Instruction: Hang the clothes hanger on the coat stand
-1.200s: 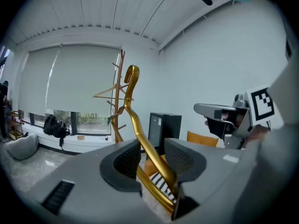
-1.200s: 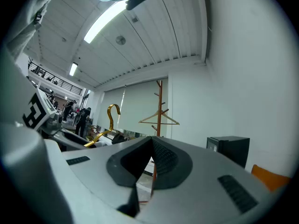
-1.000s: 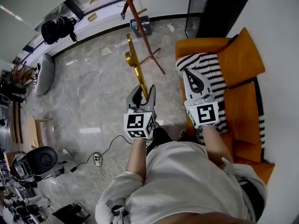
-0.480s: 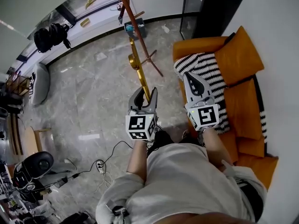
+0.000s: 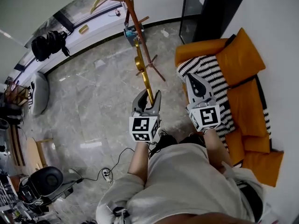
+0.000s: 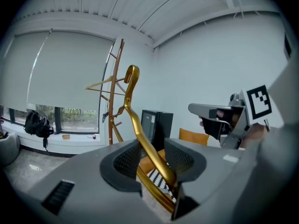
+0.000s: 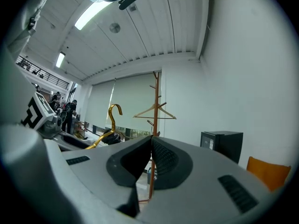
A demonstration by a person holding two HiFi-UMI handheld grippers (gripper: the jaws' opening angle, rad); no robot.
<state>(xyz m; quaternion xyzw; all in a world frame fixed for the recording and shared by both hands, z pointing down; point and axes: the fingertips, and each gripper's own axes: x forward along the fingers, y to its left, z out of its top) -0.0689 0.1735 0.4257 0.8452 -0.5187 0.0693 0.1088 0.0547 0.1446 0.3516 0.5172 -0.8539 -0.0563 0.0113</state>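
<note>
You're in an office lounge: orange sofa (image 5: 198, 49) just right of your right gripper (image 5: 191, 77), black cabinet (image 5: 210, 8) and coat stand (image 7: 156, 92) ahead of it, marble floor (image 5: 93, 87) to its left (cables (image 5: 108, 174) trailing there), a roller blind (image 6: 60, 73) over the window (image 6: 70, 113).

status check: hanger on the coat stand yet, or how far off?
Done: the gold hanger is picked up, clamped in the left tongs. In hand: it is held out with its hook toward the coat stand, short of any peg. Left: hook it over a peg and let go. The right tongs are shut and empty.
</note>
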